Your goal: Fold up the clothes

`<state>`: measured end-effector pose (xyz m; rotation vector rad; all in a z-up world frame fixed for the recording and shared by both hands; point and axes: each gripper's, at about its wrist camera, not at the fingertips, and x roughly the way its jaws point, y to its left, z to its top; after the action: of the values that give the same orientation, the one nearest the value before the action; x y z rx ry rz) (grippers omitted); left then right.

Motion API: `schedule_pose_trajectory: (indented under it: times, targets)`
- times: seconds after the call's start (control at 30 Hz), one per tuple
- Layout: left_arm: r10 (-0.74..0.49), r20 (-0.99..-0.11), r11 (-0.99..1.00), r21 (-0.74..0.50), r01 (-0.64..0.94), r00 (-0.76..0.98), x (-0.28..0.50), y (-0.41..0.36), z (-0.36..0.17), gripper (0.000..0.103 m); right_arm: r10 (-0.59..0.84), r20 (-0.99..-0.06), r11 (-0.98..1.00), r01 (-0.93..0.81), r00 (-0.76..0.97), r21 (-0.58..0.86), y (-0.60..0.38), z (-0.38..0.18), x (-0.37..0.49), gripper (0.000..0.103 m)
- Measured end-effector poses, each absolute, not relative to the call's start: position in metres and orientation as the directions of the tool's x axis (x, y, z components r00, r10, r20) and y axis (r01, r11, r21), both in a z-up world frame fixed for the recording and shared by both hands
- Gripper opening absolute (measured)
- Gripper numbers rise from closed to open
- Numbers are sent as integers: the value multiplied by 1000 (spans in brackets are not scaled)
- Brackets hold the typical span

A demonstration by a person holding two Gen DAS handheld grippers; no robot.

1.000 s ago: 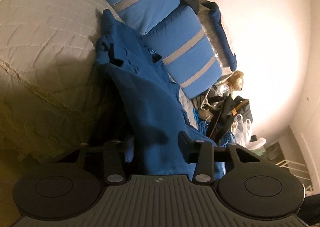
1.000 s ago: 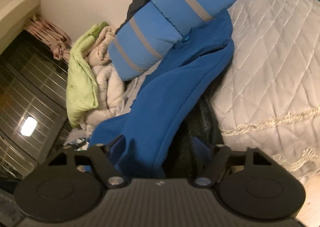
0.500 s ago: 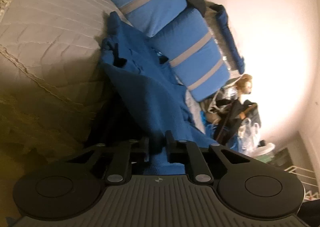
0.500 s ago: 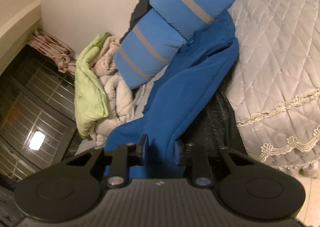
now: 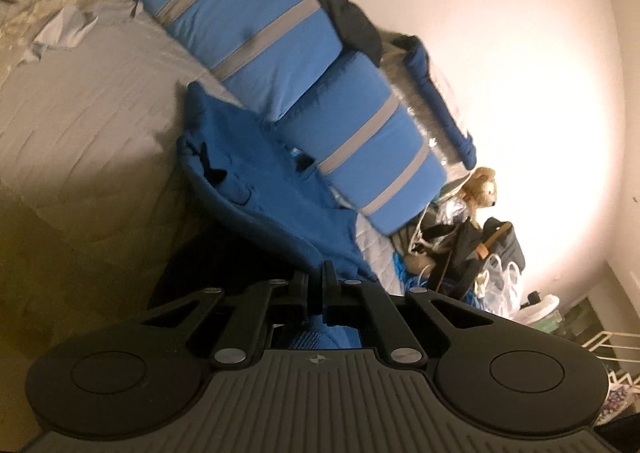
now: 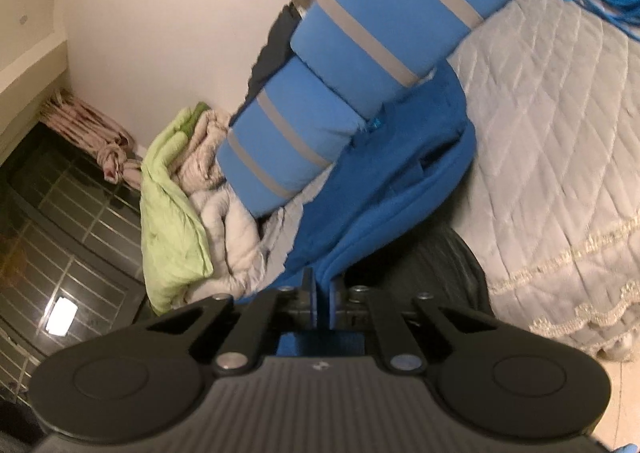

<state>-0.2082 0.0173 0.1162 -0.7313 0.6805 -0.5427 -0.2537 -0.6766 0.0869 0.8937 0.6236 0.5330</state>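
Fabric of a bright blue fleece garment [image 5: 256,189] is clamped at its near edge in both sets of jaws. The left gripper [image 5: 316,293] is seen closed on the cloth, and the right gripper [image 6: 320,301] is likewise closed on a fold of it. From the jaws the garment stretches ahead onto a grey quilted bedspread [image 6: 560,157], its far end lying against two blue cushions with grey stripes [image 5: 280,53]. A dark cloth [image 6: 440,265] is seen under the garment, just beyond the right jaws. Beyond the cushions, a light green blanket [image 6: 172,221] is heaped with pale bedding, and a tan plush toy [image 5: 482,189] sits near the wall.
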Motion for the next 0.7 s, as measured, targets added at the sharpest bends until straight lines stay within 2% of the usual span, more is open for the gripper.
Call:
schedule_pose_trajectory:
  times: [0.3,0.53,0.7]
  targets:
    - [-613,-301,593,-786,173,730,-209,24,146,5,577,-216,500,-132,788,856,-685,124,-248,6]
    - [-599,-245,575,-794,198,762,-230,32,172,5,578,-154,442,-148,801,885,-686,145,-262,5]
    - [-561,-284,599,-788,144,778,-235,34,170,5,569,-153,443,-144,808,885,-685,155,-277,5]
